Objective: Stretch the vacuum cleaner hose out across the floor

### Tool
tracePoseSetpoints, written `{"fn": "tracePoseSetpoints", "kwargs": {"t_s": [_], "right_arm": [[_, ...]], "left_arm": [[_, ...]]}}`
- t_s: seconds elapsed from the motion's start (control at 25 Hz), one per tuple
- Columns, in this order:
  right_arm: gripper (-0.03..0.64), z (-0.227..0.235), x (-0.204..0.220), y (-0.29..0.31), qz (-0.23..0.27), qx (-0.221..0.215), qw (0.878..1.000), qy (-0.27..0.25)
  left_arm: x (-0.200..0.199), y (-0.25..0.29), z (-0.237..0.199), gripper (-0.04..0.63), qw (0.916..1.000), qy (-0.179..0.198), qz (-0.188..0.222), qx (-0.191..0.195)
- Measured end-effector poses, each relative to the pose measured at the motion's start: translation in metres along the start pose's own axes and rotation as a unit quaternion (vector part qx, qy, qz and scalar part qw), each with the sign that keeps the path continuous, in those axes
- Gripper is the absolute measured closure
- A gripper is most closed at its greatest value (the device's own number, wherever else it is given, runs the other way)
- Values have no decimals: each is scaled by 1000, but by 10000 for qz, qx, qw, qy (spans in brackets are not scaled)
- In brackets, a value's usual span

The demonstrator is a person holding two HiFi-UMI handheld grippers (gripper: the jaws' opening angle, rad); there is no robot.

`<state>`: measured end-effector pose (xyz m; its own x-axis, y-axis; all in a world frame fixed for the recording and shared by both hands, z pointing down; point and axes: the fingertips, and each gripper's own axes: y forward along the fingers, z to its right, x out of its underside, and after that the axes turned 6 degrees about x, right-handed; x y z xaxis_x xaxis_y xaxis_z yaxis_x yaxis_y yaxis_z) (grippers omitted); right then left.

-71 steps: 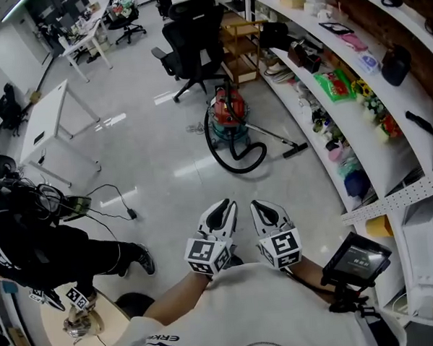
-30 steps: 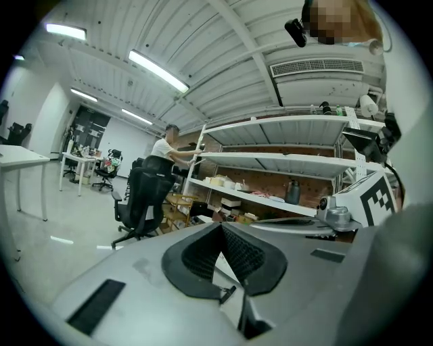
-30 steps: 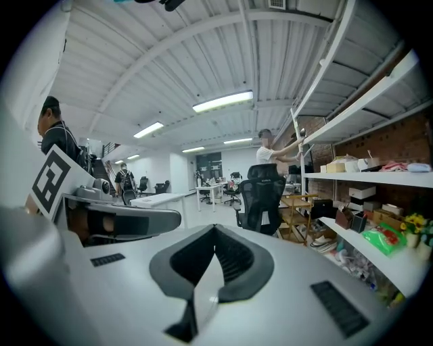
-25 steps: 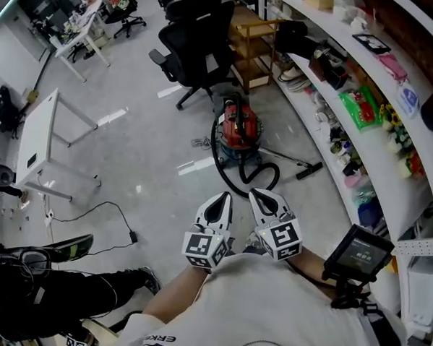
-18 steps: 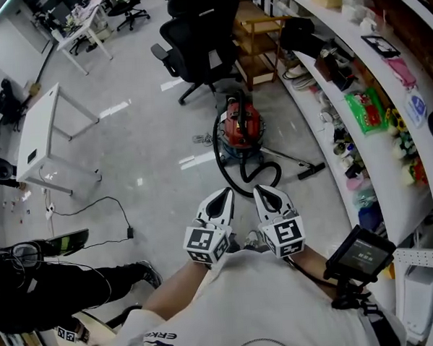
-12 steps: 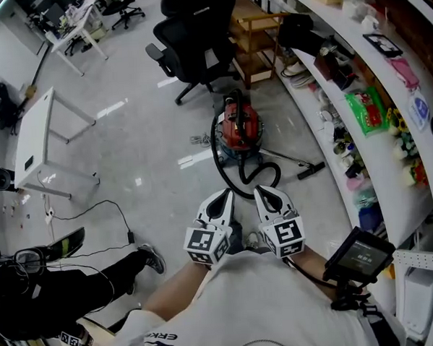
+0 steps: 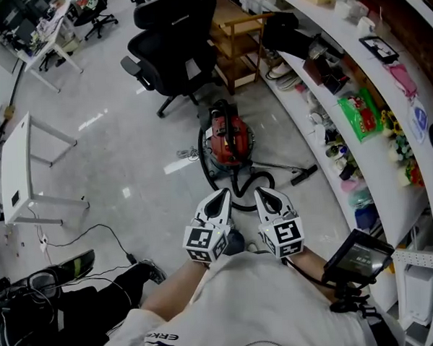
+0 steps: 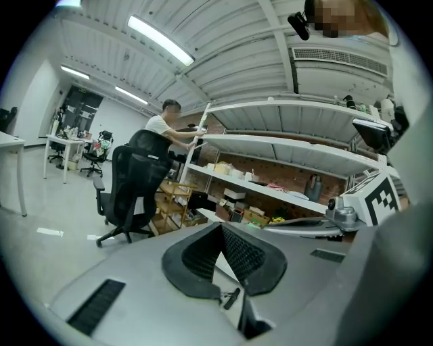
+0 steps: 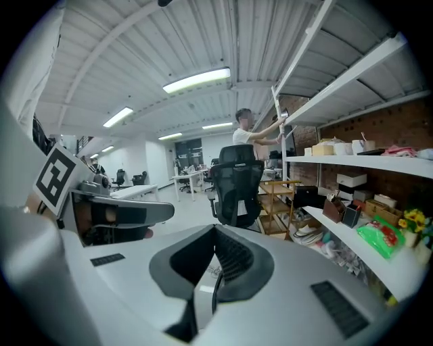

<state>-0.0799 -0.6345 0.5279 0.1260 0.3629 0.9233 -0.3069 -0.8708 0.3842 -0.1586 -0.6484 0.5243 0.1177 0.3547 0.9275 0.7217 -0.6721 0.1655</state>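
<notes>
Head view: left tongs (image 7: 221, 198), right tongs (image 7: 263, 195) pinched empty; looped black hose (image 7: 204, 162), glossy floor (image 7: 125, 162).

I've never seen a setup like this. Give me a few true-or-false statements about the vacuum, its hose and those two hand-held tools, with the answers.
1. The red canister vacuum cleaner stands on the grey floor ahead of both tools. True.
2. The left tool grips the black hose. False: its jaws are shut on nothing.
3. The black hose lies stretched out straight. False: it curls in loops beside the vacuum cleaner.
4. A black office chair stands beyond the vacuum cleaner. True.
5. The right tool has its jaws wide apart. False: they are shut and empty.
</notes>
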Motion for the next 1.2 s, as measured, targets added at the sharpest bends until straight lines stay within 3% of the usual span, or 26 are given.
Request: {"fn": "tracePoseSetpoints", "kwargs": {"t_s": [0.28, 0.64, 1.2], "right_arm": [[614, 9, -19, 67, -157, 315, 9994, 49], [614, 25, -12, 118, -507, 408, 9979, -2], [614, 84, 43, 199, -997, 122, 9948, 140]], "left_arm": [[-14, 36, -65, 592, 9996, -55, -157, 223], [-7, 71, -118, 592, 9988, -226, -427, 123], [55, 151, -168, 592, 9927, -326, -1116, -321]]}}
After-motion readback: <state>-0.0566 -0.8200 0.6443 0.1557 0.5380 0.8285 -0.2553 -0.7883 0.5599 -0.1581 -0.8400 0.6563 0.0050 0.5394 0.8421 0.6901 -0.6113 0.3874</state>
